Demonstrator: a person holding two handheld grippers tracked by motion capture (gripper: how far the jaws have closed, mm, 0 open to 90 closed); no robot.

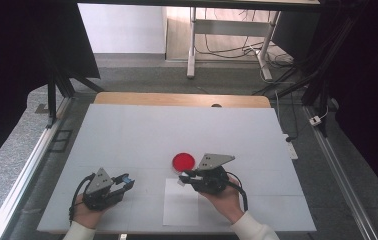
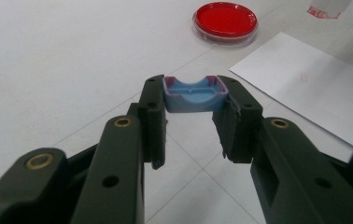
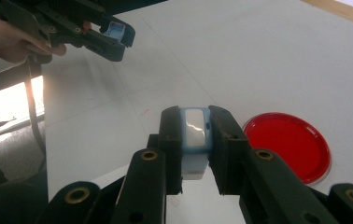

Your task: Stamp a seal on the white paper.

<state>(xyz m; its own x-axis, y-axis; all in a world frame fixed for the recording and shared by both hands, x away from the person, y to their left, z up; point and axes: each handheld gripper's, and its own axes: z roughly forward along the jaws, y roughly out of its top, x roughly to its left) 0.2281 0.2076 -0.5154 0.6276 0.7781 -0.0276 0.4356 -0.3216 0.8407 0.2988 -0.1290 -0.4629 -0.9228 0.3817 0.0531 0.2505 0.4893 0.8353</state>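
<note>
Dish (image 1: 183, 160) just beside right gripper (image 1: 183, 178).

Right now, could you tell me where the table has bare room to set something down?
The far half of the white table, beyond the round red dish, is bare. It is crowded near the front edge, around the dish and white paper sheet.

Bright even light, soft shadows, dark corners, mild blur

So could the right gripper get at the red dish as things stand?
Probably not to grasp: the right gripper is already shut on a small white-and-blue piece. The way to the red dish is otherwise free, with bare table between.
</note>
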